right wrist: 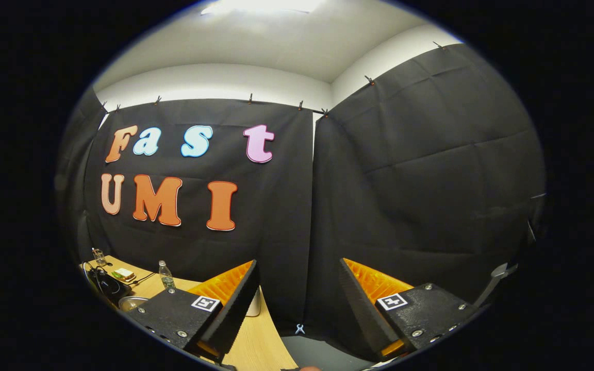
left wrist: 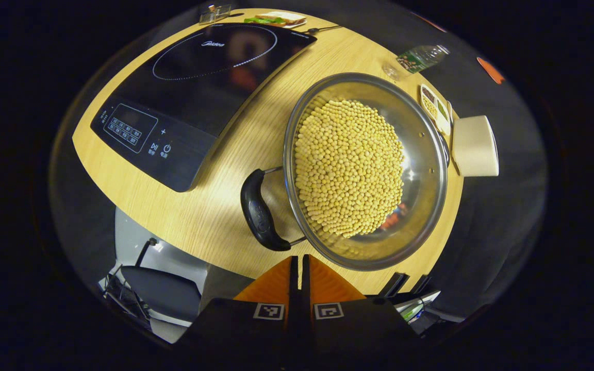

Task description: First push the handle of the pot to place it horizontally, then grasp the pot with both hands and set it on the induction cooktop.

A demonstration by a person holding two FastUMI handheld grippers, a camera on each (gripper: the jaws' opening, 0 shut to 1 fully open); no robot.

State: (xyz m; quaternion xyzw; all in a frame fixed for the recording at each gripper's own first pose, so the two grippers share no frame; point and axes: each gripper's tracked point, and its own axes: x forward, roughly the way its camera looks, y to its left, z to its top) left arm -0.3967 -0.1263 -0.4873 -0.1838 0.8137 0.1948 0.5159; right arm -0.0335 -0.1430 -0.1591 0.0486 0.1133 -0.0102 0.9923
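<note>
One pot (left wrist: 366, 170) on the round wooden table (left wrist: 214, 206), steel, holding a mound of yellow beans (left wrist: 348, 167). It has two side handles: the near one, a black loop (left wrist: 261, 211), points toward the table's near-left edge; the far one is a dark sliver at the opposite rim (left wrist: 446, 149), mostly hidden. One induction cooktop (left wrist: 199, 98), black, lies up-left of the pot, apart from it with a strip of bare wood between; its control panel faces the table's left edge and its ring zone is bare.

Left gripper (left wrist: 298, 265): fingers pressed together, nothing between them, tips over the near table edge just beside the pot's rim and close to the black loop handle (contact not clear).

Right gripper (right wrist: 299, 304): fingers wide apart, holding nothing, aimed level at the booth's cloth wall (right wrist: 421, 180), above the table's edge.

Other items, counted: one plastic bottle (left wrist: 423, 56) lying beyond the pot, one small clear glass (left wrist: 391, 70) beside it, one divided tray of condiments (left wrist: 435, 107) touching or nearly touching the pot's far rim, one white box-like container (left wrist: 475, 146) at the table edge, one plate with a sandwich (left wrist: 276, 19) past the cooktop.

Room: the pot sits close to the near and right edges; open wood lies between pot and cooktop. A chair (left wrist: 160, 296) stands below the near-left edge.
</note>
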